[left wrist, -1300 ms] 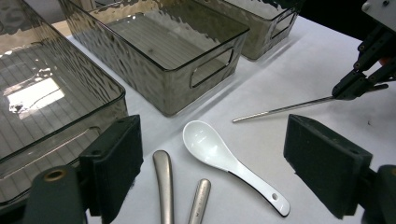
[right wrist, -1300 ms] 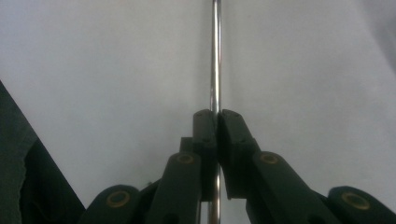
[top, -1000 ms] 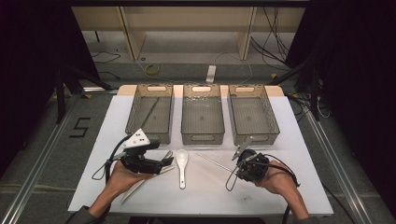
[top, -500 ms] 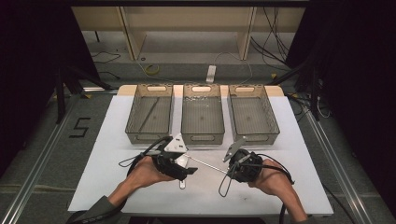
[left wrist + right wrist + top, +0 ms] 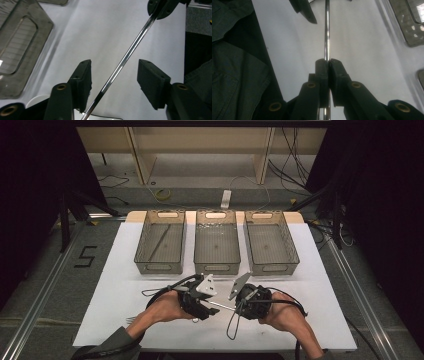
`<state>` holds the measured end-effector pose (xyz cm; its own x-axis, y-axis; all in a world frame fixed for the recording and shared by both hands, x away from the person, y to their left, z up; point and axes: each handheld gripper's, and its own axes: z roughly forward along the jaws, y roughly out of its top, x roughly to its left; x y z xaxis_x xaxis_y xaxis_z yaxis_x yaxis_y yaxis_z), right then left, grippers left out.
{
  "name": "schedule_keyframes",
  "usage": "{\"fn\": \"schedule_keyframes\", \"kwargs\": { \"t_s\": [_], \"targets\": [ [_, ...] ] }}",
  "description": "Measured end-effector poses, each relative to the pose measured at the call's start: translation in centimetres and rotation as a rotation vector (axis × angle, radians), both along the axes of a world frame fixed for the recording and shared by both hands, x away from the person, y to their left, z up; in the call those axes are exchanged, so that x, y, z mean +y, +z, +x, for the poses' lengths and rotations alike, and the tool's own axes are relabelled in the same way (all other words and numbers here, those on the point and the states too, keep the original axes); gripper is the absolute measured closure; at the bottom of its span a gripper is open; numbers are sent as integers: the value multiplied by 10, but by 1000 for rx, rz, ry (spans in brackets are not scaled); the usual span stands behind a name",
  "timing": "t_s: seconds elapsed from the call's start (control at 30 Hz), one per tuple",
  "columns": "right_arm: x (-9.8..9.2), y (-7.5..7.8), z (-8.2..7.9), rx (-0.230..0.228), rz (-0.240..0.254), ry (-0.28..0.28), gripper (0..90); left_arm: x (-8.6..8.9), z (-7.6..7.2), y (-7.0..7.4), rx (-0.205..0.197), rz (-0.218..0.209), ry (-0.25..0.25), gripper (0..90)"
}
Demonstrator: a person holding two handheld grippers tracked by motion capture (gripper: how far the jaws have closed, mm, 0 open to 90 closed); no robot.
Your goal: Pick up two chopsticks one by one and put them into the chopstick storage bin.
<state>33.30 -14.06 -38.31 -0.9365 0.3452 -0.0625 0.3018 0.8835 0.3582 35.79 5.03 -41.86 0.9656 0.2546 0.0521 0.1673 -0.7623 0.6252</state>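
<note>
Our right gripper point(image 5: 327, 61) pinches the metal rod point(image 5: 326, 30), which runs toward twelve o'clock. Our left gripper point(image 5: 113, 75) jaws have just been closing, still apart around the rod.

Three clear bins point(image 5: 217, 247) stand side by side on the white counter point(image 5: 115, 285); a black "5" point(image 5: 85, 256) marks the floor

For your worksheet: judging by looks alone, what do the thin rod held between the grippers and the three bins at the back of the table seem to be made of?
Rod: probably polished metal, since it is thin, straight and mirror-bright with sharp highlights. Bins: most likely smoke-tinted, see-through plastic, as the white table shows through their walls, which have moulded handle slots in them.
</note>
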Motion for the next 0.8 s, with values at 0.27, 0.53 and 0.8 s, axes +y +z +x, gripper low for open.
{"fn": "schedule_keyframes", "kwargs": {
  "t_s": [0.27,0.53,0.8],
  "targets": [
    [4,1,-2,2,-5,40,861,-6,-3,-3,14,17,-49,586],
    [7,0,-5,3,-7,64,860,-8,-6,-5,9,48,-88,719],
    [4,-2,-5,16,4,112,857,-8,-12,-5,6,85,-166,783]
  ]
}}
